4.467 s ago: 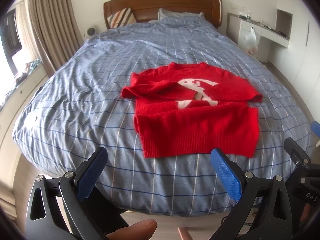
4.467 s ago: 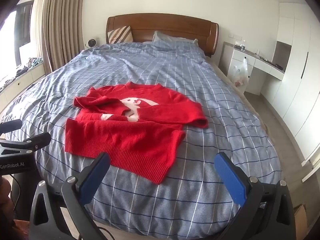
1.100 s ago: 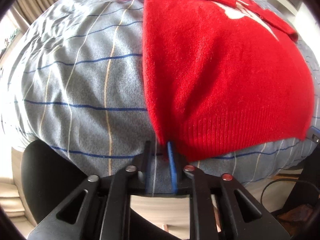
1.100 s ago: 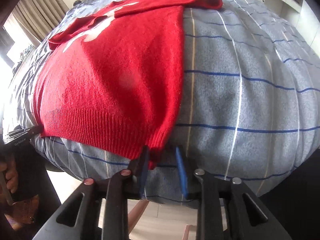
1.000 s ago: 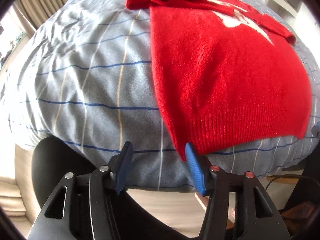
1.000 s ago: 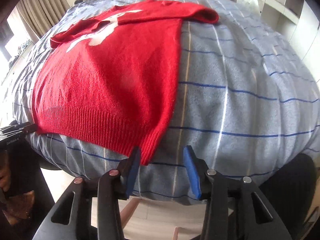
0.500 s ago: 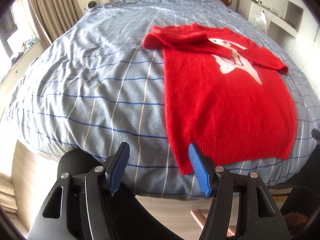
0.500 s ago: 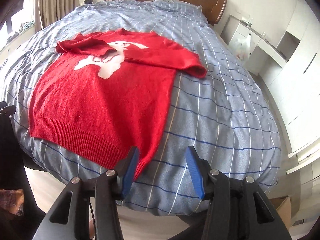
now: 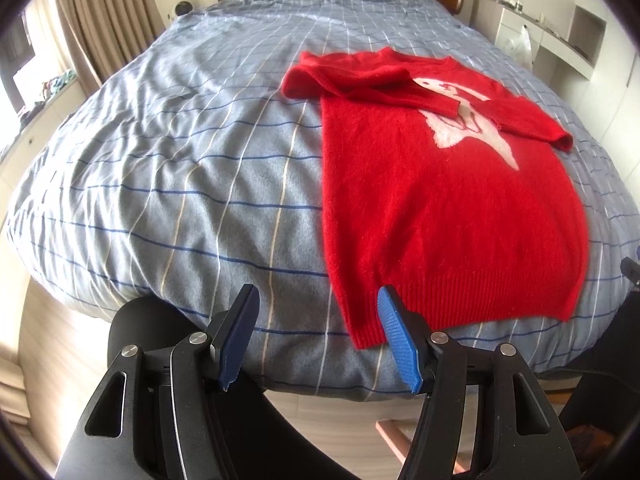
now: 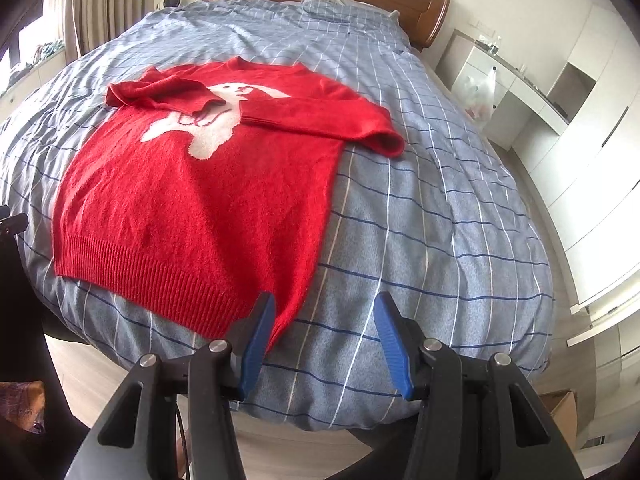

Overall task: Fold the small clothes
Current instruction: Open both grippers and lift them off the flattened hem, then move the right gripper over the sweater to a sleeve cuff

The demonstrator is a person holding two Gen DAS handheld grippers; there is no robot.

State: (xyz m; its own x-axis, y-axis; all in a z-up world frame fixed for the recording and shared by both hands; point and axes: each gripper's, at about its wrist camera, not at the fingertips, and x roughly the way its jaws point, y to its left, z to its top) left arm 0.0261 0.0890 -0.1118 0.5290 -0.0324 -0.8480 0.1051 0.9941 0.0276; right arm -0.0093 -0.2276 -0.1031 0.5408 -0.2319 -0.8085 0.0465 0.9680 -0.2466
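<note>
Both claws, the left claw and the right claw, are wide apart and hold nothing. The red sweater lies flat on the bed. Grab both bottom corners together and lift evenly.

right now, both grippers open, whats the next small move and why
Probably close each gripper, left and right, on its hem corner of the red sweater to fold it up: both sleeves already lie across the chest, and the jaws hang open off the corners.
</note>
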